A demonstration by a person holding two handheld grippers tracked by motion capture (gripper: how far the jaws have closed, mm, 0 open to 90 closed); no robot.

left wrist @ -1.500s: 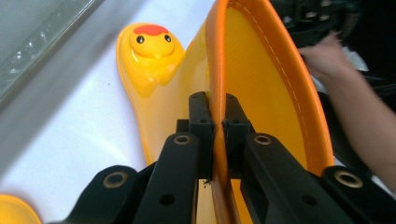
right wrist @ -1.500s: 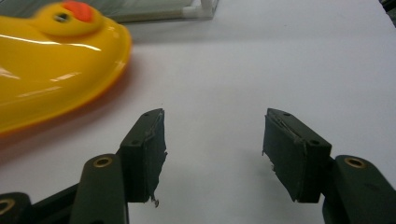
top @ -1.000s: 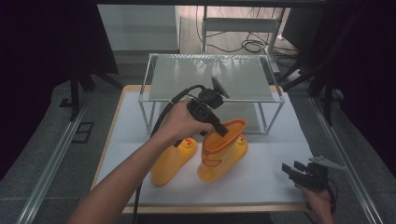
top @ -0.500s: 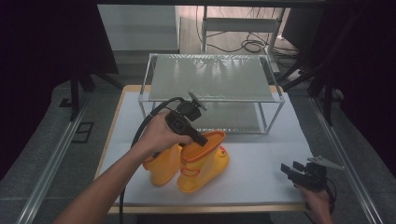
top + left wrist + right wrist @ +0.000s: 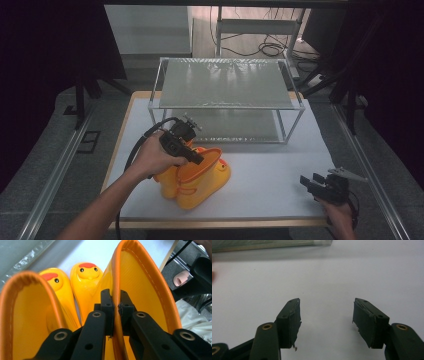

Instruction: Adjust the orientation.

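my left claw is clamped on the rim of one yellow boot, to set it beside the other boot. my right claw waits apart over the tabletop.

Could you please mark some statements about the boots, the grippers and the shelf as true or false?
1. The left gripper is shut on the rim of a boot. True.
2. The right gripper holds the other boot. False: its fingers are apart over bare table, with nothing between them.
3. Both boots have duck faces on the toes. True: the second boot shows one too.
4. The boots stand on the shelf. False: they are on the table in front of it.
5. The boots are blue. False: they are yellow with orange rims.
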